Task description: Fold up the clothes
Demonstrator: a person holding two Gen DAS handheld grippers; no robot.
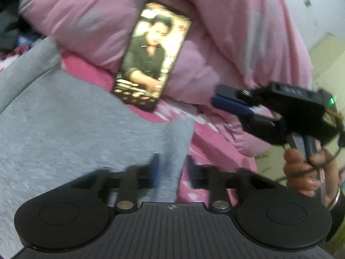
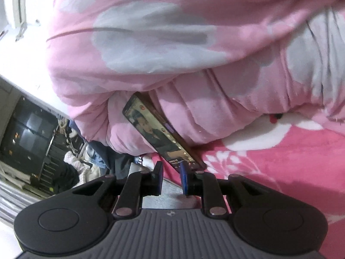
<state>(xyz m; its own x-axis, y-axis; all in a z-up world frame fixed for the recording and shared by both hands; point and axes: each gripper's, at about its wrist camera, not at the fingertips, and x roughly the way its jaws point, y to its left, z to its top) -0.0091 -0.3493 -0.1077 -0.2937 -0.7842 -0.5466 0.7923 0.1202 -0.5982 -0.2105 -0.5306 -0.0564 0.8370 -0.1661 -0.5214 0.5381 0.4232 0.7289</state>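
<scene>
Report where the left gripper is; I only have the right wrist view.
Observer: The left gripper is open, with a corner of the grey garment between its fingers.
Operator: Describe how that garment lies.
Observer: It is spread over the pink sheet, to the left of the phone.
Operator: Give me my right gripper as seen from that side.
Observer: The right gripper hovers above the sheet, to the right of the phone, holding nothing.
</scene>
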